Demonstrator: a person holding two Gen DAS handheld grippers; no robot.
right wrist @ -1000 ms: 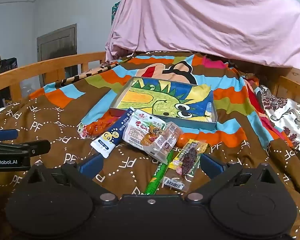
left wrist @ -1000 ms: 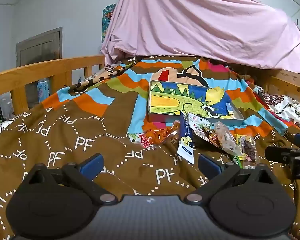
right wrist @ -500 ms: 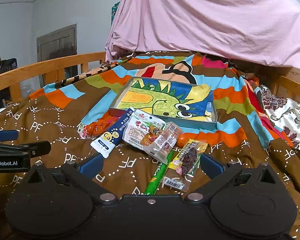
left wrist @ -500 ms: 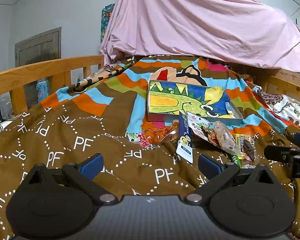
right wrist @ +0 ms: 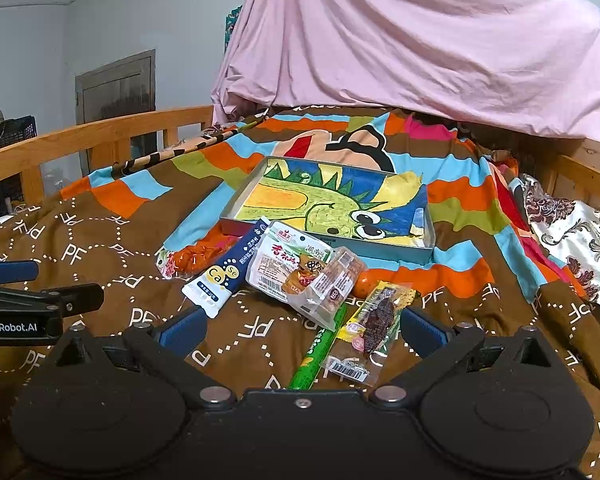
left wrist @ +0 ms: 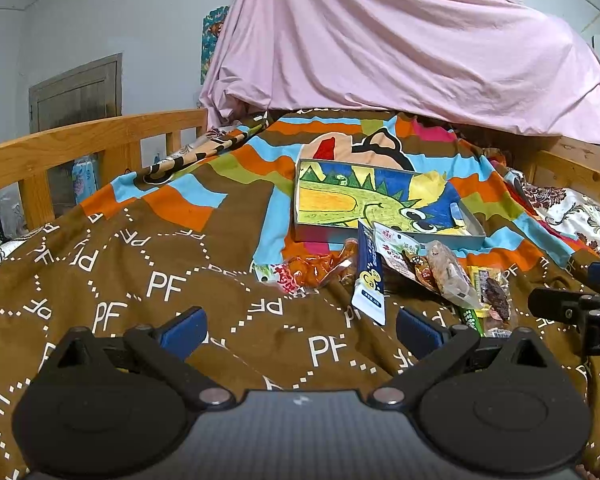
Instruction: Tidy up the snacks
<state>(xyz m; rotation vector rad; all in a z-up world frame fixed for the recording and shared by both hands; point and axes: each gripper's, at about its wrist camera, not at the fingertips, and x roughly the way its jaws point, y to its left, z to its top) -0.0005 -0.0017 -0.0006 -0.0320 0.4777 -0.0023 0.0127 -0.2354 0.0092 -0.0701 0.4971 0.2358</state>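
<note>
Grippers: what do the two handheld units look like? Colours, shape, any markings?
Both match: matte black bodies with two round housings, black linkage arms on silver pivot pins, and blue pads on the fingertips. The left gripper has a carbon-weave centre panel; from the right wrist view its side reads "GenRobot.AI" in white. The right gripper looks dusty. No cables or sleeves visible.

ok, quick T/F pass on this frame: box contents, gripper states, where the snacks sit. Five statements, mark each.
1. The dinosaur-print box holds no snacks. True.
2. The right gripper is shut on the green stick pack. False: its jaws stand open and hold nothing.
3. The blue-and-white sachet lies left of the white chicken-snack pack. True.
4. The left gripper holds the sachet. False: it is open and empty.
5. The snacks lie on a bare wooden table. False: they lie on a brown patterned blanket.
</note>
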